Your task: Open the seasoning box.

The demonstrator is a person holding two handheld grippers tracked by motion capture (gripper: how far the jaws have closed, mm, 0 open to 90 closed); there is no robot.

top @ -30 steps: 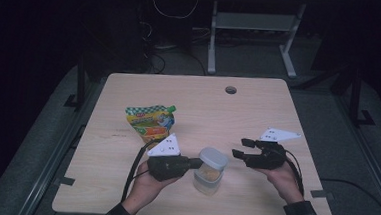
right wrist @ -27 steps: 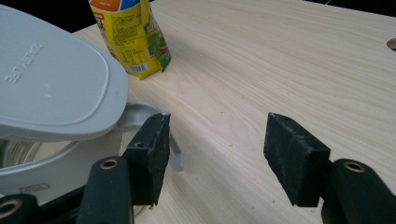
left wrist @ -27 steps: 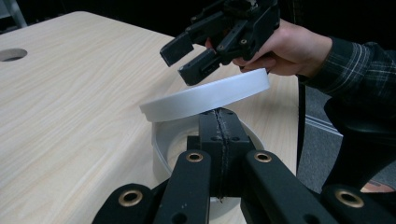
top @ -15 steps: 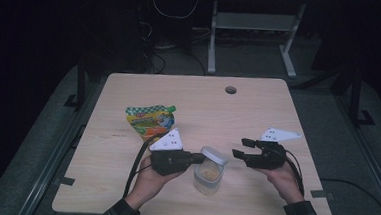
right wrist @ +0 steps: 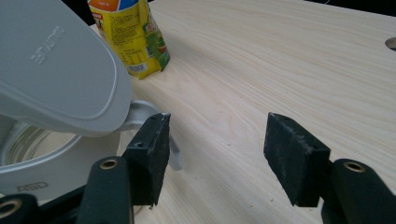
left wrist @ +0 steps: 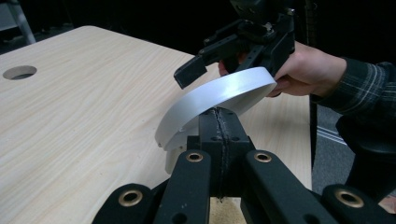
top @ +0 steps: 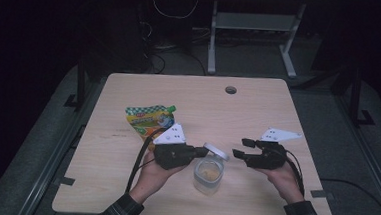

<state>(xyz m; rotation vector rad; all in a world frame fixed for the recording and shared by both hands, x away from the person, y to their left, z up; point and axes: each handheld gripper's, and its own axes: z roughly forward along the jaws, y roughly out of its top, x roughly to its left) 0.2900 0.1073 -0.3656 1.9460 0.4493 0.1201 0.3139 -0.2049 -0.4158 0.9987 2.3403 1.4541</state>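
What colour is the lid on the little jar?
White. The lid shows best in the left gripper view, pinched in the left gripper's fingers.

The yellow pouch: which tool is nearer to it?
Left. The left tool sits just below the yellow pouch, clamped on the container's lid; the right tool is farther right, beyond the container.

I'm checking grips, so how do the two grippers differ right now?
The left gripper is shut on the white lid of the clear container; the right gripper is open and holds nothing. The left reaches over the container; the right sits beside it. Both have black jaws.
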